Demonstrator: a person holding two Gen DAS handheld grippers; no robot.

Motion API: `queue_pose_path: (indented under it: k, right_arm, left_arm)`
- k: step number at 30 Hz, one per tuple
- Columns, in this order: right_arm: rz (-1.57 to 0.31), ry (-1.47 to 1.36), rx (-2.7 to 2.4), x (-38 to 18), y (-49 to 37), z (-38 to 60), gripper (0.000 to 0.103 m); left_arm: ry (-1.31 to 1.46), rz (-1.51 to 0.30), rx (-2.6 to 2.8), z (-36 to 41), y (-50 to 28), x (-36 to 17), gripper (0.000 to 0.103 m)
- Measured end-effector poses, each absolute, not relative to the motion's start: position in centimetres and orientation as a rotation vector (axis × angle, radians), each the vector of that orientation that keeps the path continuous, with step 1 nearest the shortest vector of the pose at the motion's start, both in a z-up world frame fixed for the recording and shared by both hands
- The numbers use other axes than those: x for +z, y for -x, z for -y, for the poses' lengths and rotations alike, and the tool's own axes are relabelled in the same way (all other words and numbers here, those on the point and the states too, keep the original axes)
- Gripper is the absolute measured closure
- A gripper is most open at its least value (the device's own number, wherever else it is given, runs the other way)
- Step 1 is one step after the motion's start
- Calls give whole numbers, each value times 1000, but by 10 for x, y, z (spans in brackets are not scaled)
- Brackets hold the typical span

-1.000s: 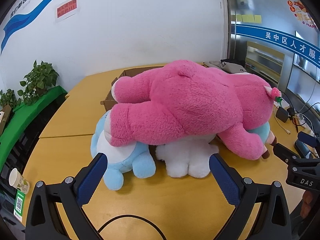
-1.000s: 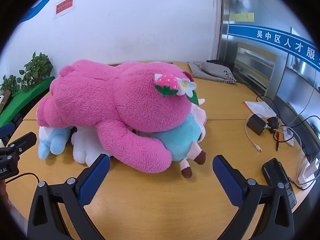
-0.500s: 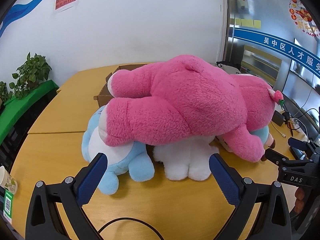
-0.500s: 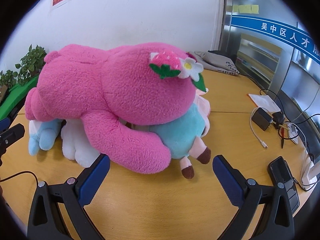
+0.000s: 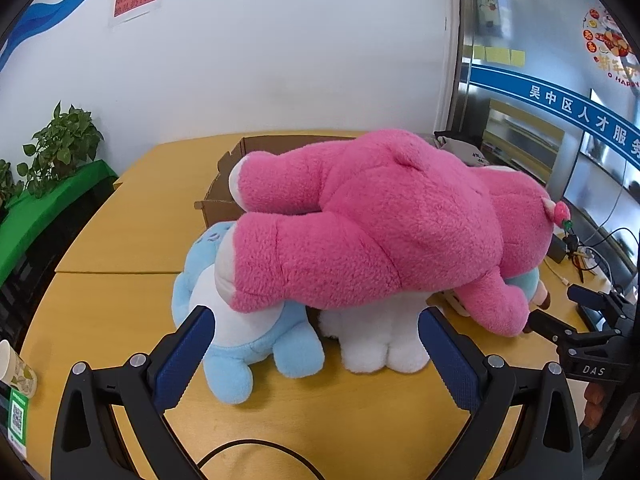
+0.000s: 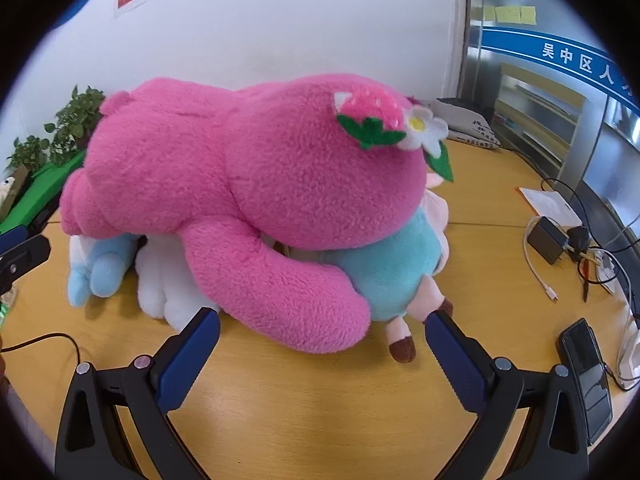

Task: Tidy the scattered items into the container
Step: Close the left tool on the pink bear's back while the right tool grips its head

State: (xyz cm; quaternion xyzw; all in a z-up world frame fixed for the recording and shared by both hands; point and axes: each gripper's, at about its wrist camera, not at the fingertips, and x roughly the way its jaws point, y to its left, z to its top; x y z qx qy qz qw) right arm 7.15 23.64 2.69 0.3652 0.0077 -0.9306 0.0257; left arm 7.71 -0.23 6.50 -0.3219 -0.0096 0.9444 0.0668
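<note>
- Looking along the left gripper [image 5: 316, 344], its blue-padded fingers [image 5: 182, 356] stand wide apart with nothing between them, hovering over the wooden table [image 5: 120, 248] just short of the toy pile.
- At 12 o'clock from it, a big pink plush bear [image 5: 372, 232] sprawls face down over a light blue plush [image 5: 244, 344] and a white plush [image 5: 376, 340], hiding most of both.
- Behind the bear, around 11 o'clock, the cardboard box [image 5: 228, 184] shows only one open corner; the bear's legs block the rest.
- At 3 o'clock the right gripper [image 5: 560, 312] pokes in near the bear's paw; a paper cup [image 5: 16, 368] sits at 9 o'clock.
- From the right wrist view, the right gripper [image 6: 322, 340] is likewise spread wide and empty, its fingers flanking the bear's [image 6: 256, 184] arm.
- A teal plush [image 6: 396, 268] with a brown-tipped foot lies pinned under the bear's head at 1 o'clock.
- At 3 o'clock a charger with cables [image 6: 548, 240] and a dark phone [image 6: 588, 376] clutter the table edge [image 6: 320, 420].
</note>
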Motion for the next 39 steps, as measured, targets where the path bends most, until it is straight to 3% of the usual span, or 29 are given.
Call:
queue_pose_path:
  k: [9,15,19,20,22,27,33,39]
  right_arm:
    - [137,-840,-2922,77,-52,-276,0]
    - [203,-973,-2825,61,20,-287,0]
    - [264,-1022,-2750,52,46,-286,2]
    - [252,-1030,-2739,52,48,-285,4]
    - [219,-1018,-2698,53,49,-277,29]
    - [80,-982,-2778,55,44,-253,50]
    - [37,-873,-2840,72,36,-243,62]
    - [-29,-698,-2891,109,34,-228,64]
  left_arm:
    - [837,19,2672,-5,-36,111,0]
    - [1013,-63,2508,-38,32,85,0]
    - [1092,111,2405,-27,61,70,1]
    - [1095,130,2390,-25,62,70,5]
    - [1105,156,2373,-22,64,68,12]
    - [1088,166,2370,-20,59,72,36]
    - [1016,215,2387,-13,53,90,59]
    - [951,264,2418,-4,62,116,65]
